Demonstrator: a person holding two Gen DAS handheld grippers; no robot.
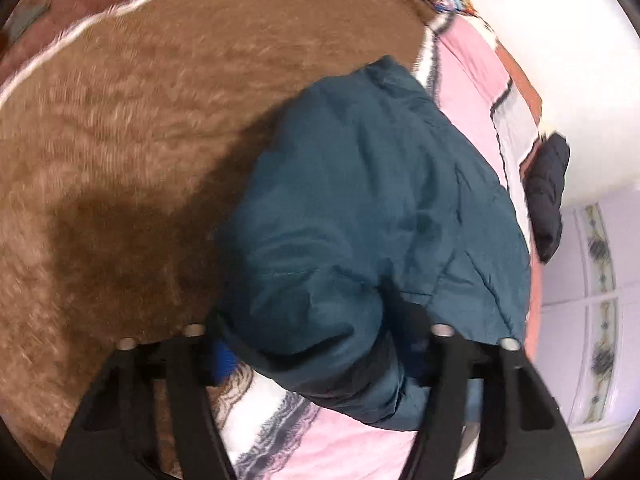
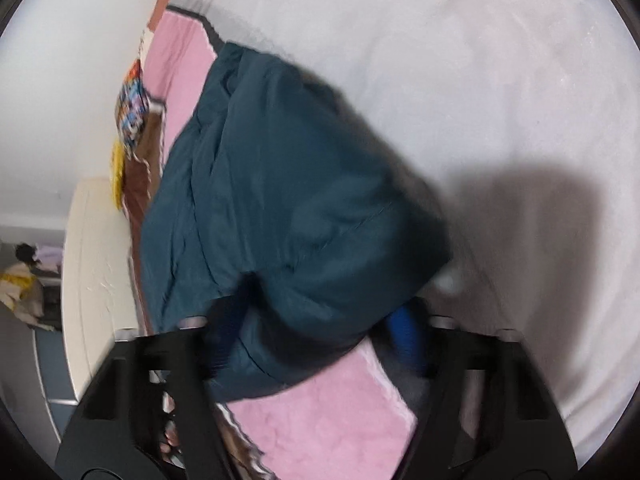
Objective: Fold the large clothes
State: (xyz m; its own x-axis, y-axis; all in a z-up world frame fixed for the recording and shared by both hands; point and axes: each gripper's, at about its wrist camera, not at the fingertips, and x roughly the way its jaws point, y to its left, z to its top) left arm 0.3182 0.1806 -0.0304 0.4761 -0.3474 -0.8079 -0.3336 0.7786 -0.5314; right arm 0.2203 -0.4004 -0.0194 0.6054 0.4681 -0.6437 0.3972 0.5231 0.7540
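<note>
Between the jaws of the left gripper [image 1: 320, 344] sits a thick roll of the teal jacket [image 1: 372, 200], filling the gap from one finger to the other, so the jaws look closed on it at a middling width. The right gripper [image 2: 316, 340] does likewise: a padded fold of the jacket [image 2: 280, 200] bulges between its blue pads [image 2: 408, 340] and appears clamped there. Blur softens both views, so how firmly either grip bites cannot be told. The jacket lies on a pink blanket [image 1: 340, 440] on what seems a bed, bunched into a puffy mound reaching away from both grippers. Its shell looks like smooth, slightly glossy woven cloth with stitched seams and soft creases; it is probably light for its bulk, springy and rather slippery, so a pinch on a single thin layer could slide out. Taking hold at a doubled hem or seam, as both grippers seem to do, looks the safer choice. Beyond it, the left view shows a shaggy brown rug [image 1: 140, 140] with a white edge, and a dark padded garment [image 1: 548, 196] by the wall [image 2: 480, 80], which is plain and pale.
</note>
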